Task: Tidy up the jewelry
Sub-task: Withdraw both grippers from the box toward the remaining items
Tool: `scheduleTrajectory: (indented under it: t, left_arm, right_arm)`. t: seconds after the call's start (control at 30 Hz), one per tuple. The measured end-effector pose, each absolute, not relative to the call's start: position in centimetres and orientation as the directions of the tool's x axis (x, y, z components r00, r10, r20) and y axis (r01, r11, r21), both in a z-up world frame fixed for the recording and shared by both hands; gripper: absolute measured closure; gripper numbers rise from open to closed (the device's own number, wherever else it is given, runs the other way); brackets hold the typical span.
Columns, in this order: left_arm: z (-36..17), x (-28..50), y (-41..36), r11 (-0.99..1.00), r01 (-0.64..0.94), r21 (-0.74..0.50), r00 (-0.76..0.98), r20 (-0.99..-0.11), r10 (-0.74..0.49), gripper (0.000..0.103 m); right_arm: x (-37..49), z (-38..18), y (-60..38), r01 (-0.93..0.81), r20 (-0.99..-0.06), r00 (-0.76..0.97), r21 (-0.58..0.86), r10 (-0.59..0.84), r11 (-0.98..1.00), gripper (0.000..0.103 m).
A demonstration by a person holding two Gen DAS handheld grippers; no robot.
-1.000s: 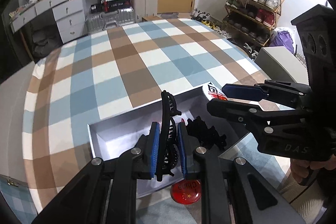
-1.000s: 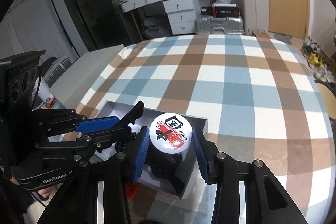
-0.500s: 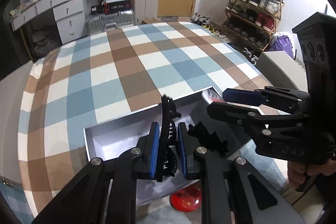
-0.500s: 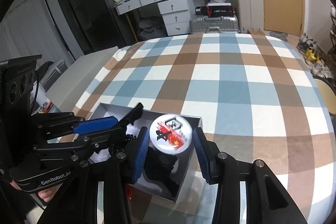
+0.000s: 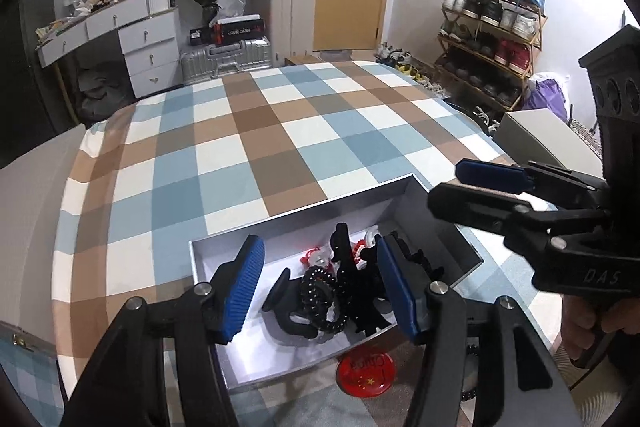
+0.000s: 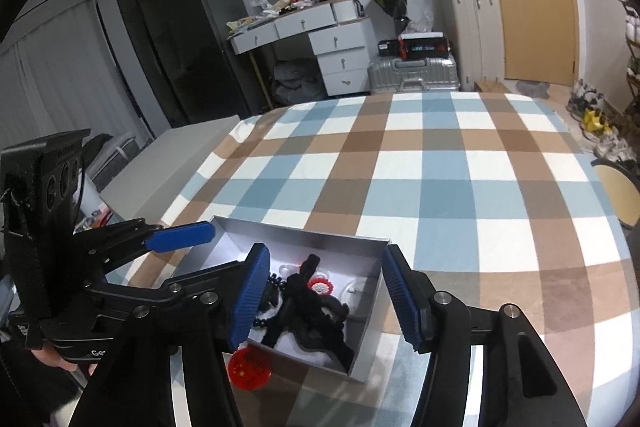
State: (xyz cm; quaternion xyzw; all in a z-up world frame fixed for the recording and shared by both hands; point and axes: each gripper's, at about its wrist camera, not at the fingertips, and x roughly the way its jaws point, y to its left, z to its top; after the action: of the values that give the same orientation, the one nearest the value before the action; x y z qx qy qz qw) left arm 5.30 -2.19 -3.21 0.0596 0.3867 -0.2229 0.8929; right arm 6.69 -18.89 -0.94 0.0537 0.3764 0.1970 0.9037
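A grey open box (image 5: 304, 211) (image 6: 372, 327) sits on the checked bedspread near its front edge. Inside lie black hair claws (image 5: 352, 291) (image 6: 312, 311), a black coil hair tie (image 5: 316, 291), a red-and-white flower piece (image 6: 320, 285) and pale clear pieces (image 5: 320, 259). A round badge (image 6: 354, 293) lies in the box's right part. My left gripper (image 5: 320, 287) is open and empty above the box. My right gripper (image 6: 324, 295) is open and empty above the box. A red round badge (image 5: 366, 373) (image 6: 250, 369) lies on the bedspread by the box's near wall.
The checked bedspread (image 5: 248, 131) stretches far beyond the box. A white cabinet (image 5: 536, 139) stands to the right of the bed, a shoe rack (image 5: 488, 39) behind it. A desk with drawers (image 6: 316, 39) and suitcases (image 6: 416, 75) stand beyond the far edge.
My left gripper opened and dropped the black hair claw into the box. My right gripper opened and released the white badge into the box. Both rose a little.
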Motion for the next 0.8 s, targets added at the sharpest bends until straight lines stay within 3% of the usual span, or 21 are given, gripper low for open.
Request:
scheduleTrajectory:
  t: [0.17, 0.47, 0.73, 0.8]
  left_arm:
    - [-3.1, 4.6, -1.8, 0.906, 0.420, -0.052, 0.626, -0.706, -0.330, 0.049]
    - [-2.5, 3.8, 0.1, 0.952, 0.300, -0.054, 0.680, -0.688, -0.253, 0.041]
    - [-1.5, 2.2, 1.6, 0.976, 0.216, -0.036, 0.744, -0.641, -0.188, 0.018]
    - [-1.4, 1.8, 2.1, 0.981, 0.190, -0.046, 0.757, -0.630, -0.176, 0.018]
  right_arm:
    - [6.2, -0.5, -19.3, -0.290, -0.648, 0.660, 0.248, 0.380, 0.925, 0.039]
    - [4.8, 0.5, -20.3, -0.250, -0.619, 0.697, 0.264, 0.362, 0.932, 0.019]
    - [2.6, 0.6, -19.9, -0.263, -0.618, 0.703, 0.233, 0.352, 0.936, 0.009]
    - [2.1, 0.5, -19.8, -0.265, -0.630, 0.692, 0.234, 0.353, 0.935, 0.009]
